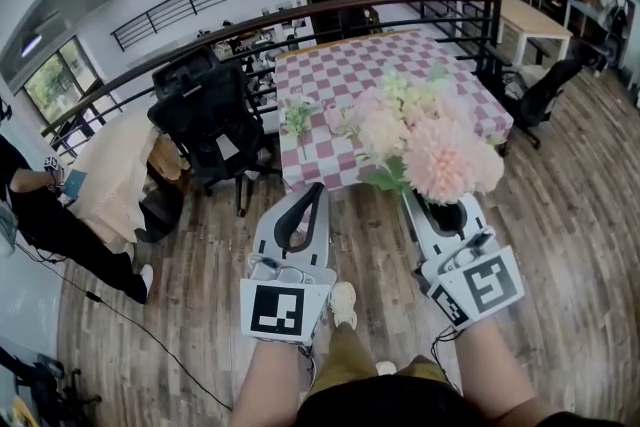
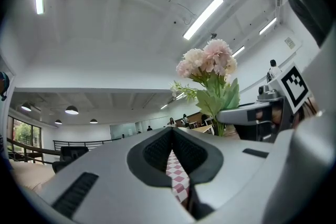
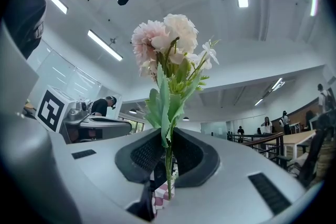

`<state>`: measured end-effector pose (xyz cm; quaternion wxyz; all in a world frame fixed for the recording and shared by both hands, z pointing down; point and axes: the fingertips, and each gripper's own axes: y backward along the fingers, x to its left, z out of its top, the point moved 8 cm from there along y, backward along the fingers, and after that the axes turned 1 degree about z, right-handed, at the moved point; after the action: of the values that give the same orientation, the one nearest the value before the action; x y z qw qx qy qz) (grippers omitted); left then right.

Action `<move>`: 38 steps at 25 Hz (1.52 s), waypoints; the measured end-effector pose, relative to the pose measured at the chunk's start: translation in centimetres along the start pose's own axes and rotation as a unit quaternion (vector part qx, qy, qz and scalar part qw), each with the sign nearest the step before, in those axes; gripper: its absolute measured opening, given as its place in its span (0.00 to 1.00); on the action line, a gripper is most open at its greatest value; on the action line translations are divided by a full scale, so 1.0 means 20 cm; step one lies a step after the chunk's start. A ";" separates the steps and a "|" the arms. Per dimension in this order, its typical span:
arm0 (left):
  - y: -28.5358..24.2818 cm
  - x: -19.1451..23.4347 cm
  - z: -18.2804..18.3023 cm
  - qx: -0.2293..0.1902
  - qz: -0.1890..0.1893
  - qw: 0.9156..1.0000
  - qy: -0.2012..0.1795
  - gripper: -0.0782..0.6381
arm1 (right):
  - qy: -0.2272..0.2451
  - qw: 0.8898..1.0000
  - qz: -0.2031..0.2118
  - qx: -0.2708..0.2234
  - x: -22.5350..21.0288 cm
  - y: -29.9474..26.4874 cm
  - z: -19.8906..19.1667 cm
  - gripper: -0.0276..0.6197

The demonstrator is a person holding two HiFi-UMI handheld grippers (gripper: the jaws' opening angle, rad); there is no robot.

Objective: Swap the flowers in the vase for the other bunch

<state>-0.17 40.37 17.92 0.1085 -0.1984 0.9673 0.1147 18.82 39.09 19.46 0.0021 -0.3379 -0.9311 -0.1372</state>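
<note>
Right gripper view: right gripper (image 3: 168, 139) clamped on the stems of a pink-and-cream artificial flower bunch (image 3: 167, 39), blooms upright so the heads don't get crushed. Left gripper (image 2: 171, 132) closed, empty. Pink-checked cloth table (image 1: 400, 55) lies far ahead, the likely destination.

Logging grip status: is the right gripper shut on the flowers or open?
Shut on them: the right gripper pinches the pink bunch by its green stem, blooms upright.
</note>
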 end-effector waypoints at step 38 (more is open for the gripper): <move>-1.52 1.05 -0.61 0.006 -0.077 0.997 -0.013 0.12 | -0.015 0.999 -0.041 0.027 -0.76 -1.63 -0.55 0.14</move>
<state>-8.53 2.46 18.75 0.1307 -0.2701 0.9484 0.1025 9.06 2.90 20.23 -0.0080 -0.3016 -0.9474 -0.1070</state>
